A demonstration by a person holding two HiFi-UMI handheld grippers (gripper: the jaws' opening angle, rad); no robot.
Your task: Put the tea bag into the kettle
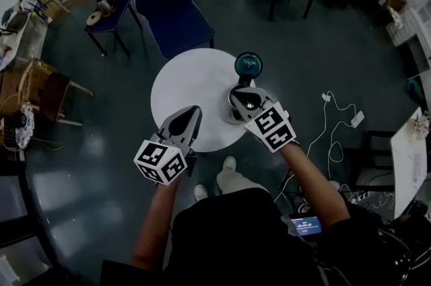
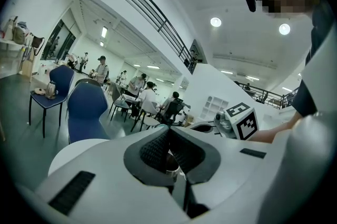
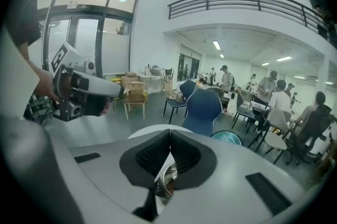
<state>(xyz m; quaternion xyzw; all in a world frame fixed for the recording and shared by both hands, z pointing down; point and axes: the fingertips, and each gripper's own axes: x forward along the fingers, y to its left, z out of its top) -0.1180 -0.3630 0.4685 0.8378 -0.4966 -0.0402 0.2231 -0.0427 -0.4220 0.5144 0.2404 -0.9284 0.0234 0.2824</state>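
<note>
Surface [image 1: 178, 86]: round, white and smooth, set on a dark grey floor [image 1: 303, 62].
Left gripper [image 2: 168, 132]: held low over the near edge of the surface. Its pale moulded shells and black ribbed pads are brought together at the tips, and nothing is seen clamped between them.
Right gripper [image 3: 169, 136]: held just beside the left one and a little farther in, directly above the kettle. Its ribbed pads are pressed together on a thin white piece.
Tea bag [image 3: 165, 165]: taken to be that white, flat, paper-like piece. It is pinched at its top and hangs down from the closed pads over the kettle's mouth.
Kettle [image 3: 166, 182]: polished metal with a rounded rim, stood on the right part of the surface and largely covered by the right gripper in the head view.
Teal disc [image 1: 247, 64]: round and glossy, placed at the far edge of the surface just beyond the kettle.
Blue chair [image 1: 172, 5]: curved moulded shell on thin dark legs, drawn up to the far side.
White cables [image 1: 330, 136]: thin and looped on the floor to the right.
Background: seated and standing people are seen at tables, well apart.
</note>
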